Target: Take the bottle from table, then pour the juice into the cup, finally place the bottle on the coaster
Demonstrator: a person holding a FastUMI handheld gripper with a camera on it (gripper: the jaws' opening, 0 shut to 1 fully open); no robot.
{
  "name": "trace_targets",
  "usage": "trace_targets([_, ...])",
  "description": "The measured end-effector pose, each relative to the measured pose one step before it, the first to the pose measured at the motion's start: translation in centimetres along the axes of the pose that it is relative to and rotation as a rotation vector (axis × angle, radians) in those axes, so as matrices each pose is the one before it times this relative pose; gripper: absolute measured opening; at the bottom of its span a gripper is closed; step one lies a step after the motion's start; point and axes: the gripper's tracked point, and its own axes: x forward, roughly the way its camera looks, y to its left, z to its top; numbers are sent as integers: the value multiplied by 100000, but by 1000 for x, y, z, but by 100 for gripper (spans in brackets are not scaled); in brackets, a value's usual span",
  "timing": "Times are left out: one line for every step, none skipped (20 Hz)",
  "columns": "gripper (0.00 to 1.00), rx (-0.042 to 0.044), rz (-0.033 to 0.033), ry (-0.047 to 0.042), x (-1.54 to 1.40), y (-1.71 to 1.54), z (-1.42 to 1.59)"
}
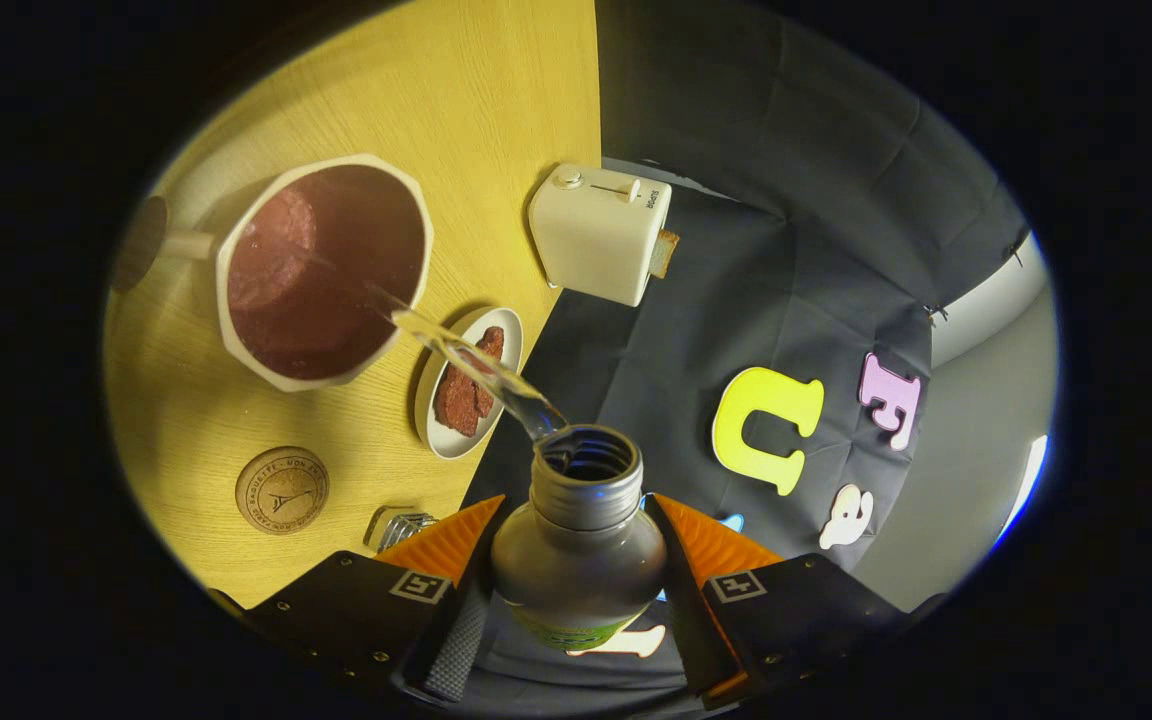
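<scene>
Gripper [576,590] fingers clamped on bottle [579,545], tilted, juice stream [456,352] arcing into cup [324,270]. Keep tilt gentle, stream centred in cup, clear of plate [466,385] beside cup. Coaster [282,489] near cup waits.

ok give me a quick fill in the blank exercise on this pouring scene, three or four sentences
1. The gripper is shut on the ____, one finger pressing on each side.
2. A clear stream runs from the open bottle into the white ____.
3. The round coaster on the wooden table has ____ standing on it.
4. A slice of ____ sticks out of the white toaster.

Missing words: bottle; cup; nothing; bread
</scene>
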Motion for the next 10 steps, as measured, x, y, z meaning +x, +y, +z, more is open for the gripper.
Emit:
trace_targets([79,-274,-230,-117,54,-66,6])
trace_targets([79,-559,-130,48,-82,-51,-80])
trace_targets([78,-384,-202,-280,-106,-111,-80])
trace_targets([79,-518,-26,63,67,-41,-42])
trace_targets([79,-457,-52,-32,-110,-42,-77])
trace_targets([79,-567,-321,-49,148,-72,-80])
trace_targets([79,-518,-357,37,17,-222,1])
trace_targets([79,-377,-368,-244,-11,-70,-111])
trace_targets([79,-524,-246,-40,-11,-199,-136])
trace_targets([79,-592,-365,-95,23,-73,-53])
